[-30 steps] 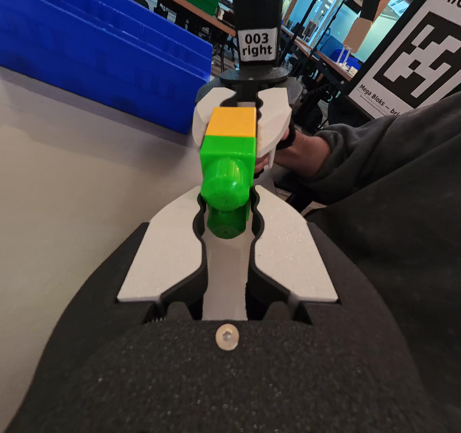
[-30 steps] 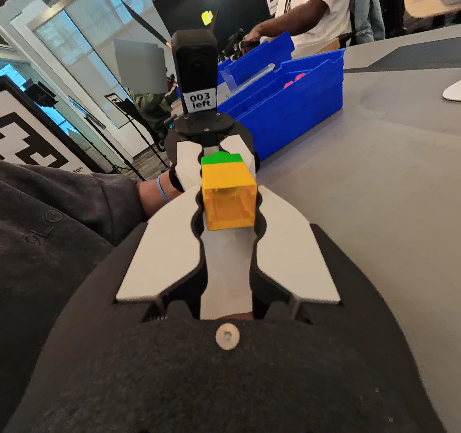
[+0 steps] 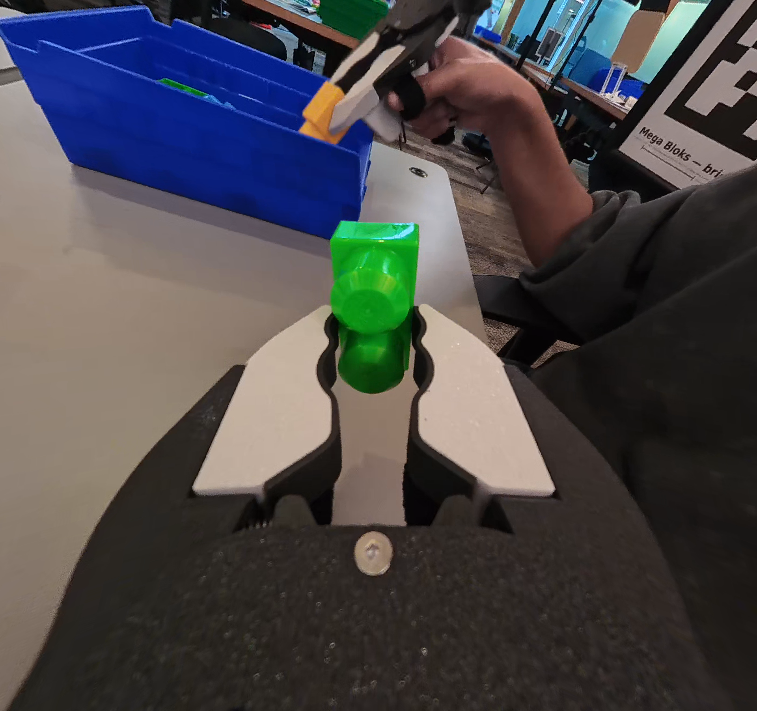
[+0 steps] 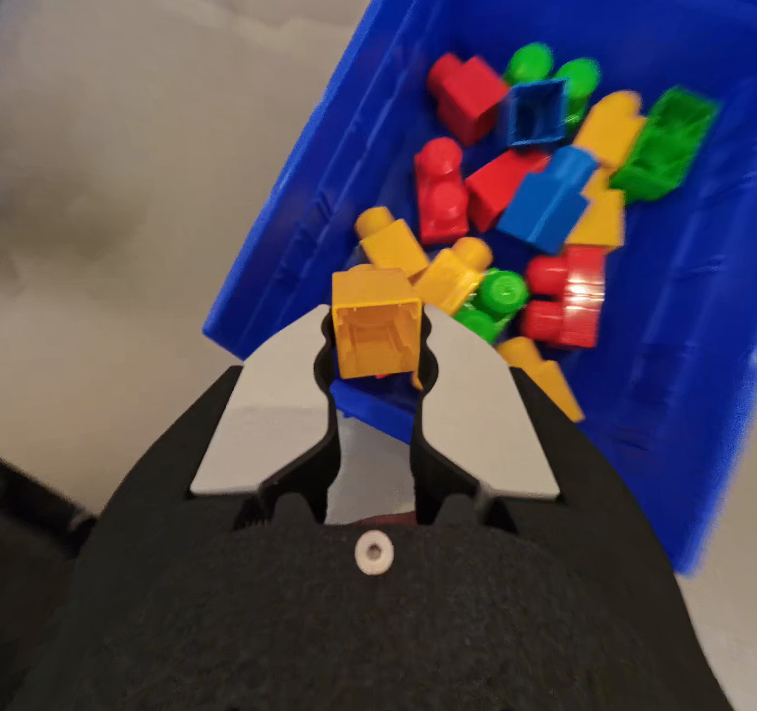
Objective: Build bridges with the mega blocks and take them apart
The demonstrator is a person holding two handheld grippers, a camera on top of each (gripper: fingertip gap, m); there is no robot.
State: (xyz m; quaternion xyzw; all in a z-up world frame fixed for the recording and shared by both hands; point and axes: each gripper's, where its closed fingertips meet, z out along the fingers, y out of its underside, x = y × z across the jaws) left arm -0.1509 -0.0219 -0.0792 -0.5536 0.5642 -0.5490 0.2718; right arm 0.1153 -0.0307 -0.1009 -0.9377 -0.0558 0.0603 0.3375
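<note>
The left tool (image 3: 373, 335) is closed on a green block (image 3: 373, 281), which it grips by the sides with the two round studs turned back toward the camera. The block is held above the grey worktop (image 3: 123, 322), near its right edge.

The right tool (image 4: 376, 335) is clamped on a yellow block (image 4: 376, 322), whose hollow underside faces the camera. In the left wrist view this tool (image 3: 340, 117) shows farther off, angled down and to the left in a person's hand (image 3: 463, 89), with the yellow block (image 3: 321, 111) at the near right rim of the blue bin (image 3: 196, 150). The bin stands on the worktop, on the far side of the green block and well apart from it.

Seen from the right wrist, the bin (image 4: 295, 208) holds a loose heap of blocks (image 4: 532, 199) in red, yellow, green and blue, lying at all angles just beyond the held yellow block. This view is blurred.
</note>
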